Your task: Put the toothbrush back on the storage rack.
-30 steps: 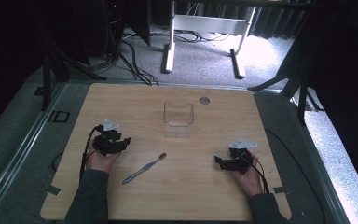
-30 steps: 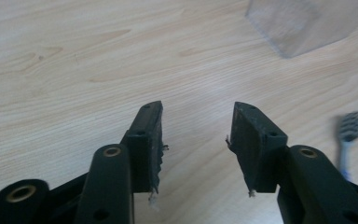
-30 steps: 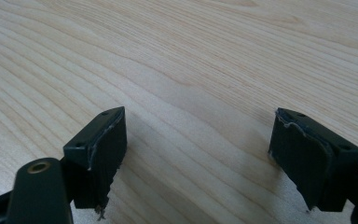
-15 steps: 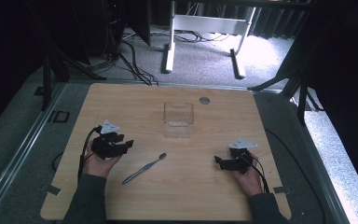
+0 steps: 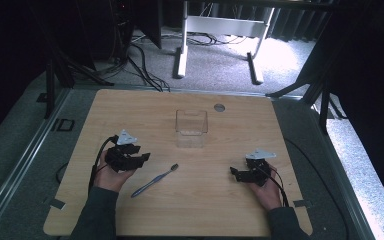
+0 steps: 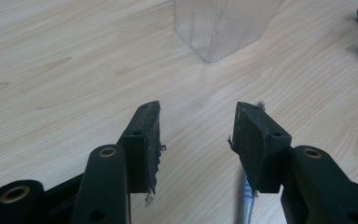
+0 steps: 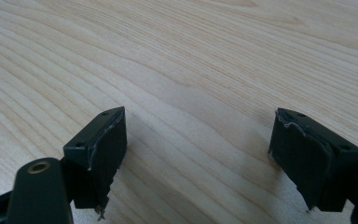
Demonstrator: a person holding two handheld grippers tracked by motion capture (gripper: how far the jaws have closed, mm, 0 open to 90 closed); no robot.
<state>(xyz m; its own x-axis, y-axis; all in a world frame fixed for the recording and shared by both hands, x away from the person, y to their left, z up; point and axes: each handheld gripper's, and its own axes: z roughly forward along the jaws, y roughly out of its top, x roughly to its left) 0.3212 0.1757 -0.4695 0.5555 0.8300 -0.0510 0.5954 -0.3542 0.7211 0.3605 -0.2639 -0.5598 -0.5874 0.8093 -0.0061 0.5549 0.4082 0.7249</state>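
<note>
Left gripper [image 5: 141, 158]: jaws apart, empty, low over the table [image 5: 220, 200], just beside the toothbrush [image 5: 154, 180], whose handle lies under its right jaw in the left gripper view. Right gripper [image 5: 233, 174]: jaws wide, empty, well apart from the brush. A clear container [image 5: 191, 123] stands beyond. Probable step: approach for pickup. Next move calls for straddling the handle, then closing.

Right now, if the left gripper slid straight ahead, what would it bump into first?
Probably the clear box: it stands ahead of the open left gripper, slightly right of centre. The toothbrush lies beside one jaw, not in the path.
</note>
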